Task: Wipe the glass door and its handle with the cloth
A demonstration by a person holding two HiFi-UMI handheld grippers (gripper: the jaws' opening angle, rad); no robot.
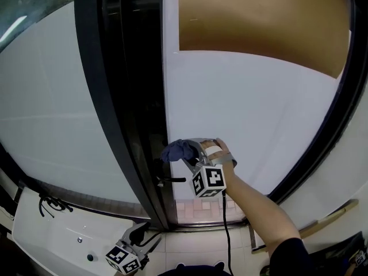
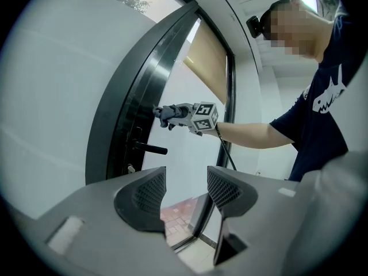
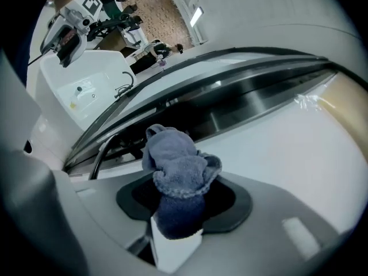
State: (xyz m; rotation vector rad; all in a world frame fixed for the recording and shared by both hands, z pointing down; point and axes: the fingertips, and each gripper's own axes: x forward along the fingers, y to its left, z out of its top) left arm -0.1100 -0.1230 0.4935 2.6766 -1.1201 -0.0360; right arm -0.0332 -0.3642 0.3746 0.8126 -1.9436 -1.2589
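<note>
Frosted glass door (image 1: 247, 114) fills the background. The right gripper (image 1: 194, 154) has its fingers clamped on the blue cloth (image 1: 178, 150), at the door's edge, just above the black handle (image 1: 172, 180). The left gripper (image 2: 186, 190) hangs low, fingers apart, empty.

White surface (image 1: 57, 237); black cable (image 1: 53, 202) lying on it

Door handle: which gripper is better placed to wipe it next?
Right, probably. The right gripper is shut on the blue cloth, up at the door edge just above the handle. The left gripper is open, empty, and low, well below the handle.
</note>
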